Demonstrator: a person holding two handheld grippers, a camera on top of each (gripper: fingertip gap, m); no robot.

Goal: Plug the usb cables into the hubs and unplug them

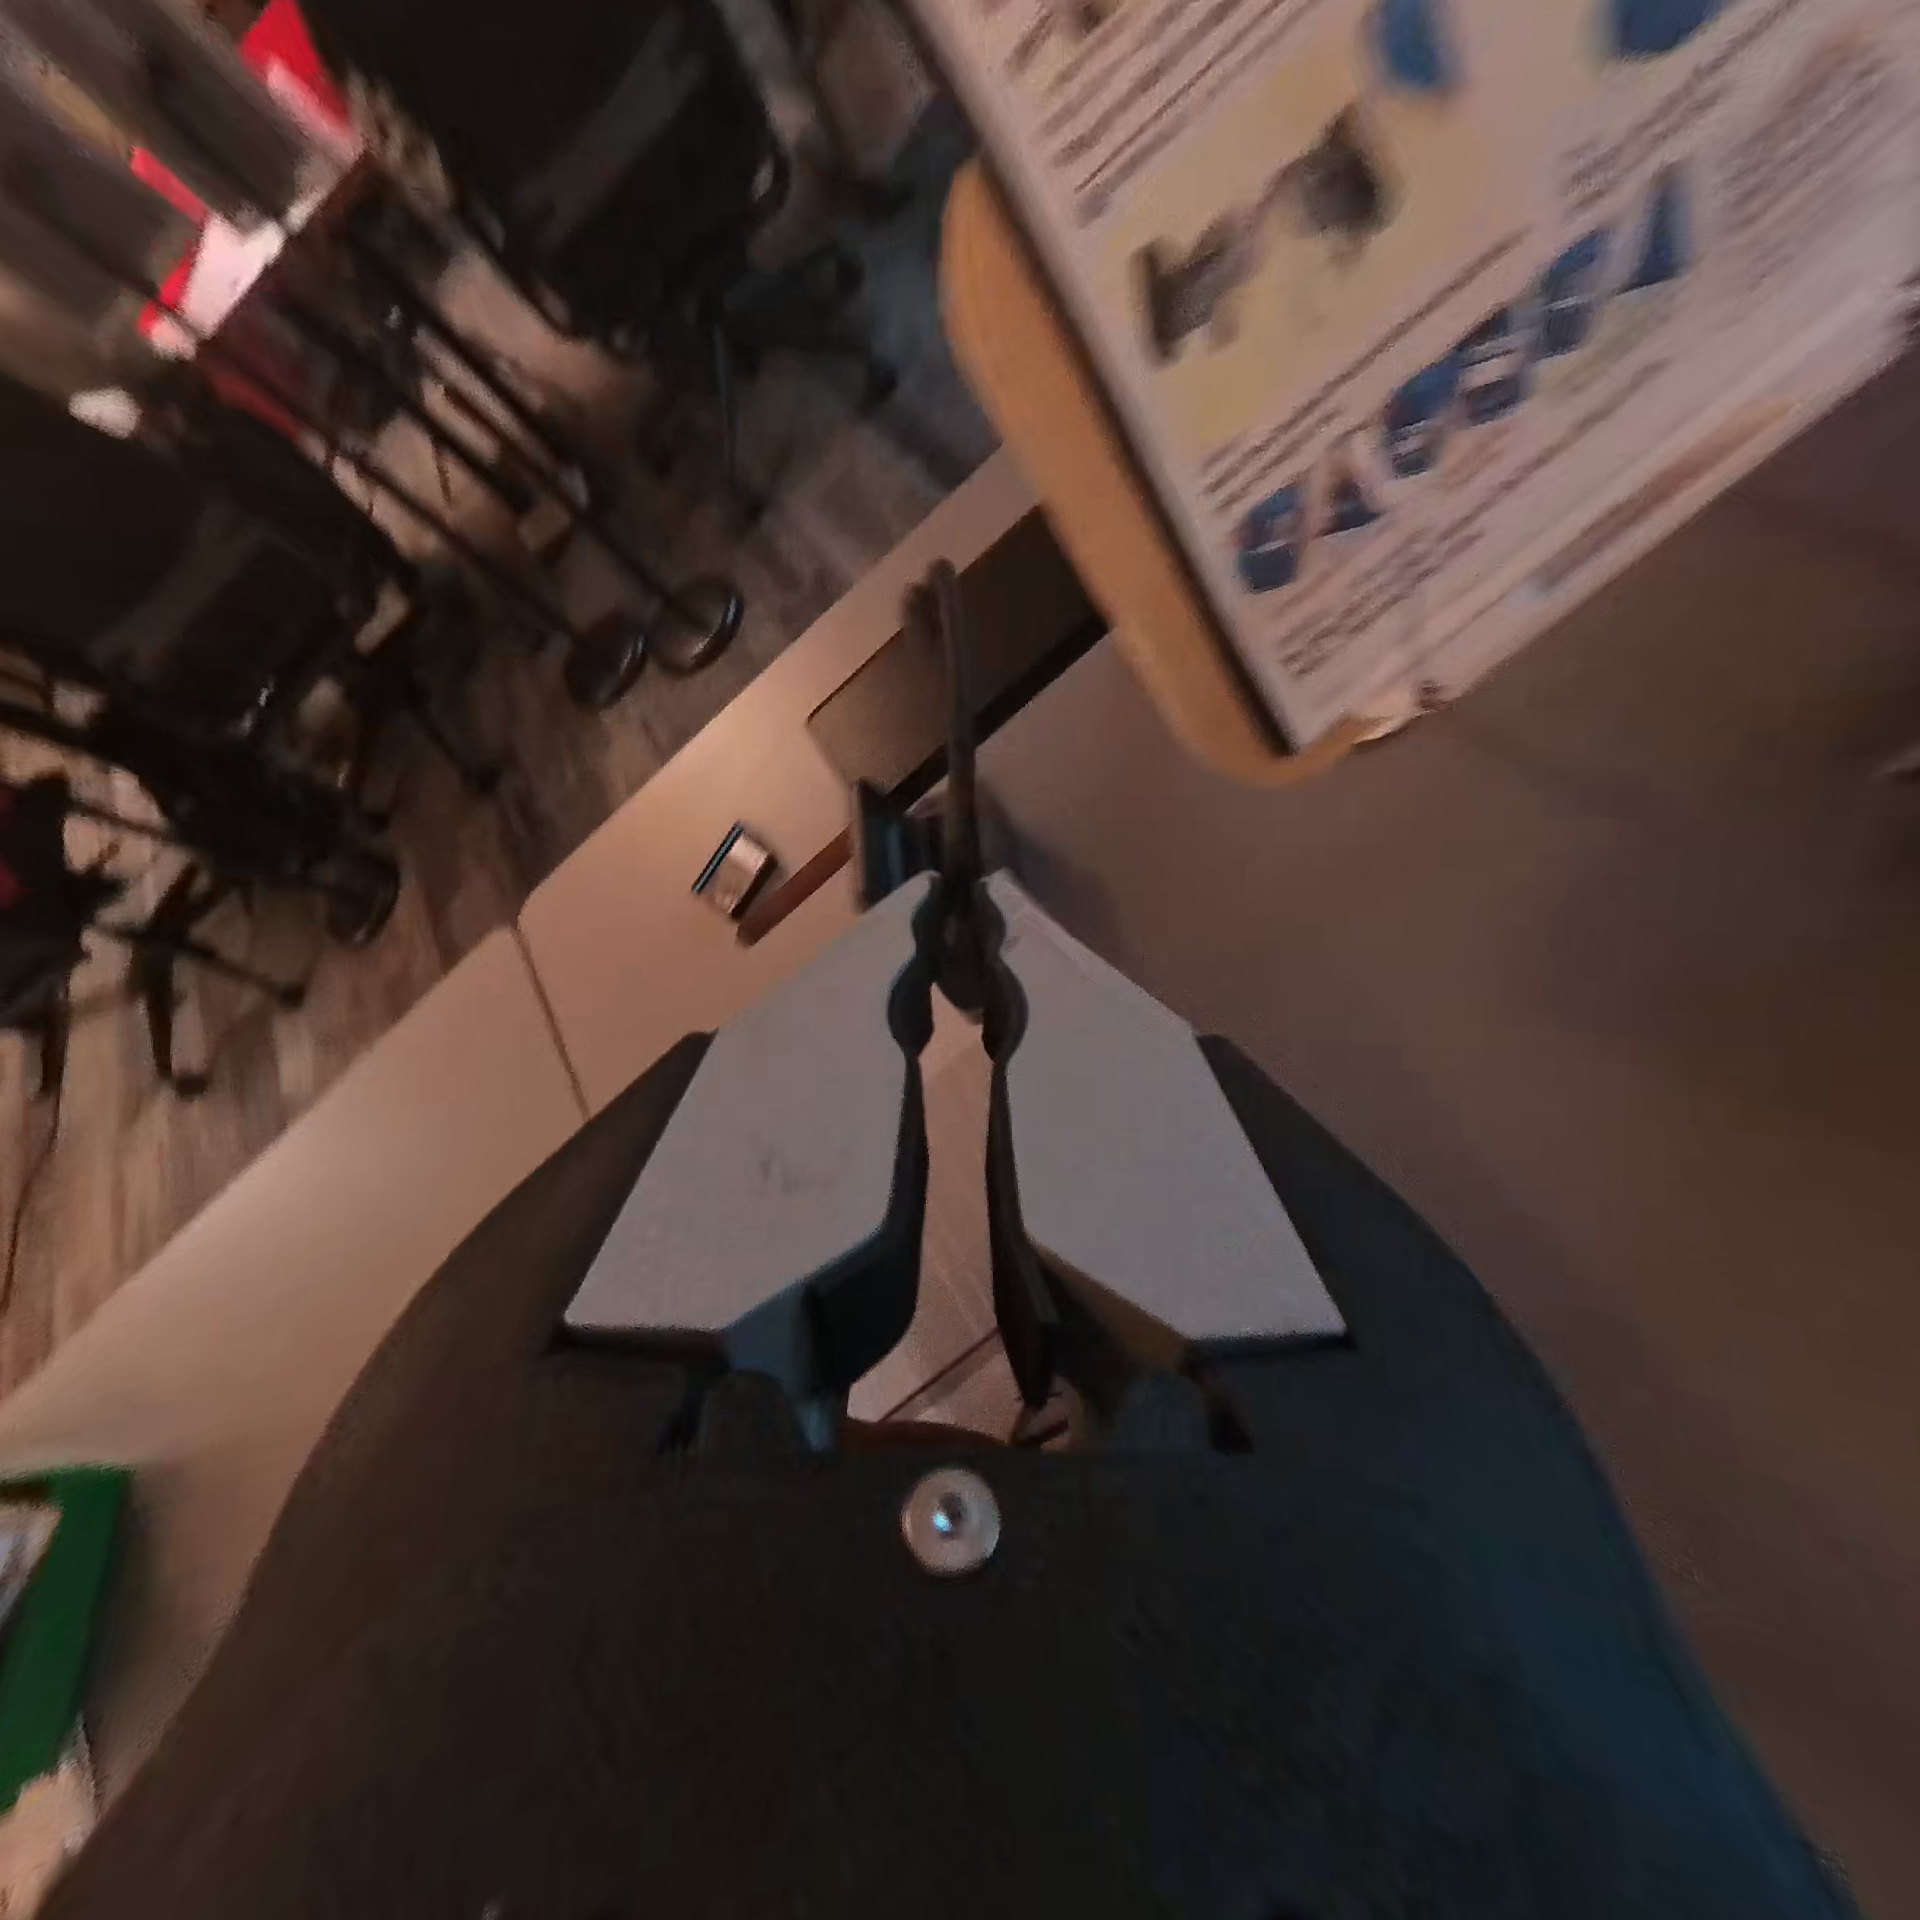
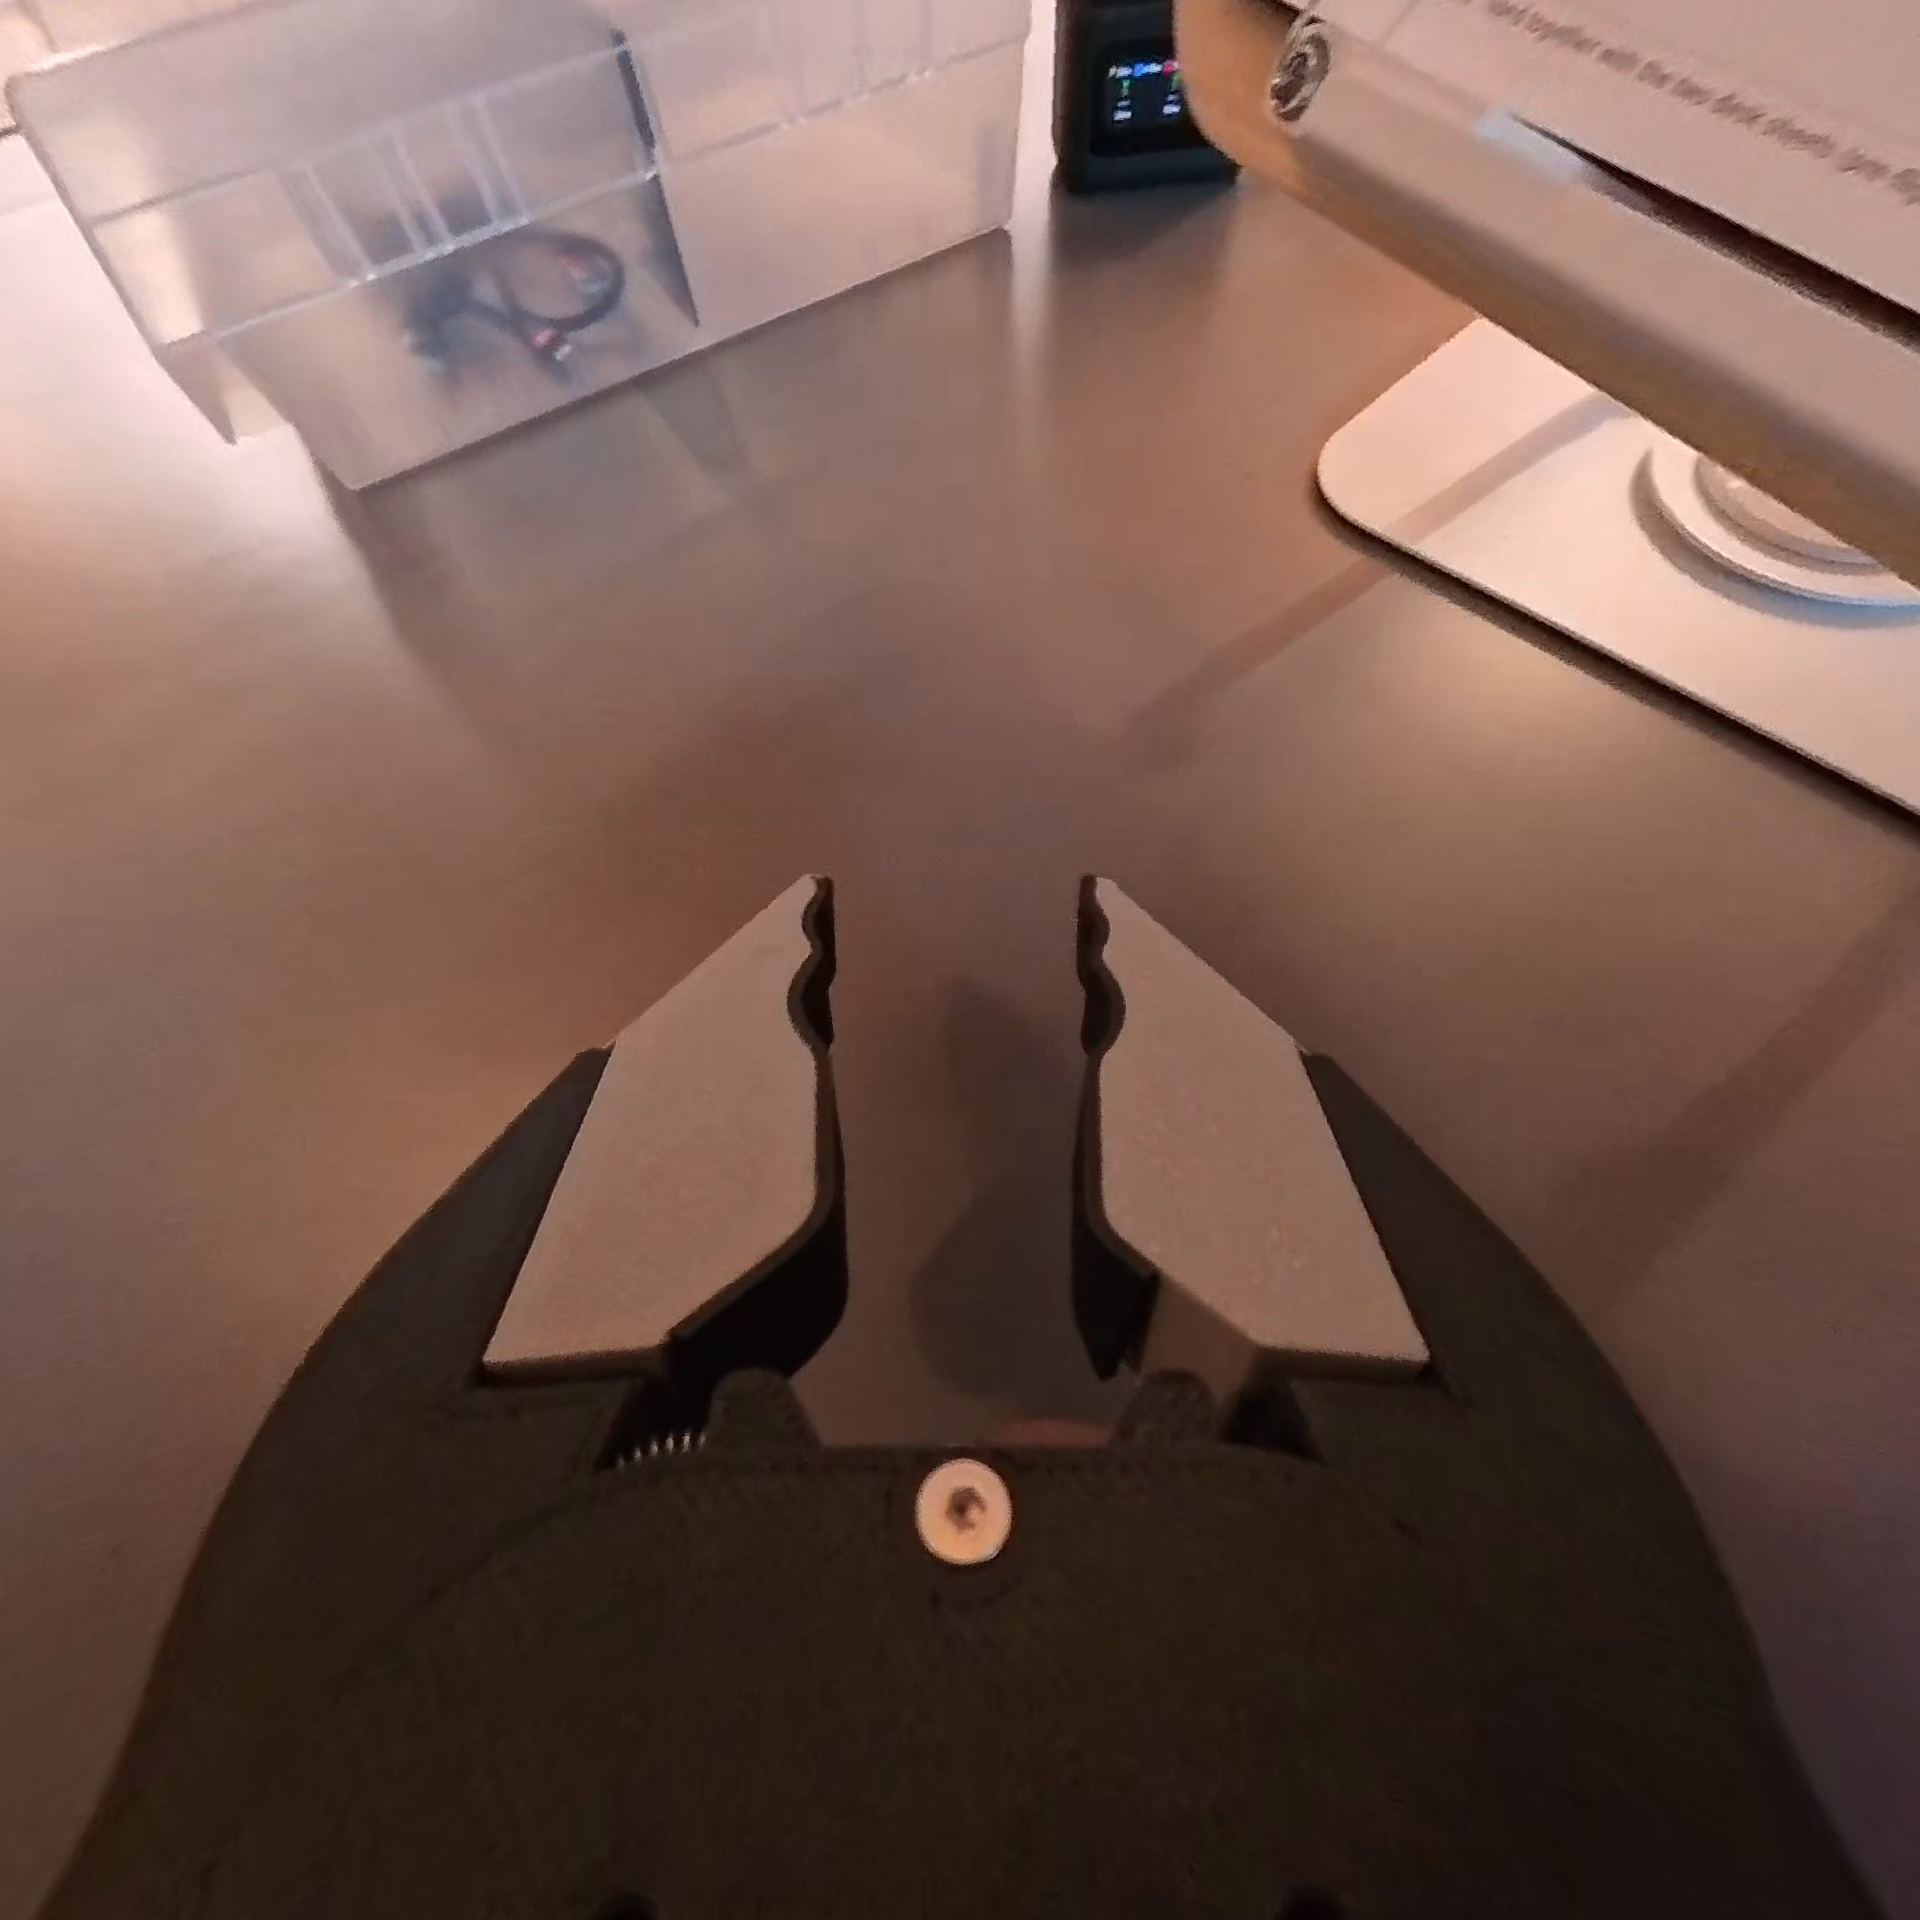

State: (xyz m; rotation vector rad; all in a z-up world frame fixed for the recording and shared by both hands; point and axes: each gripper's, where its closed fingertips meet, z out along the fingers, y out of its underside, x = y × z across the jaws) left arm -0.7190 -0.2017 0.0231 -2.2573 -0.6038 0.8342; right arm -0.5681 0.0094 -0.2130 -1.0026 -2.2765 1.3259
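Note:
In the left wrist view my left gripper (image 1: 956, 920) is shut on a thin black USB cable (image 1: 961, 727). The cable rises from between the fingertips in a narrow loop over the table edge, and a dark plug end (image 1: 883, 844) shows just beside the tips. The view is blurred. A small silver and black piece (image 1: 732, 871) lies on the pale table near the edge. In the right wrist view my right gripper (image 2: 954, 904) is open and empty, low over the bare brown table (image 2: 727, 675). More black cable (image 2: 499, 296) lies inside a clear plastic organiser at the far left.
The clear organiser (image 2: 208, 156) stands at the back left. A small dark device with a lit screen (image 2: 1143, 104) stands behind. A white monitor-stand base (image 2: 1507, 623) and its slanted arm (image 2: 1558, 260) fill the right. A printed box (image 1: 1455, 312), chairs (image 1: 260, 810) and a green object (image 1: 52, 1621) show in the left wrist view. There is about 35 centimeters between the tips of the two grippers.

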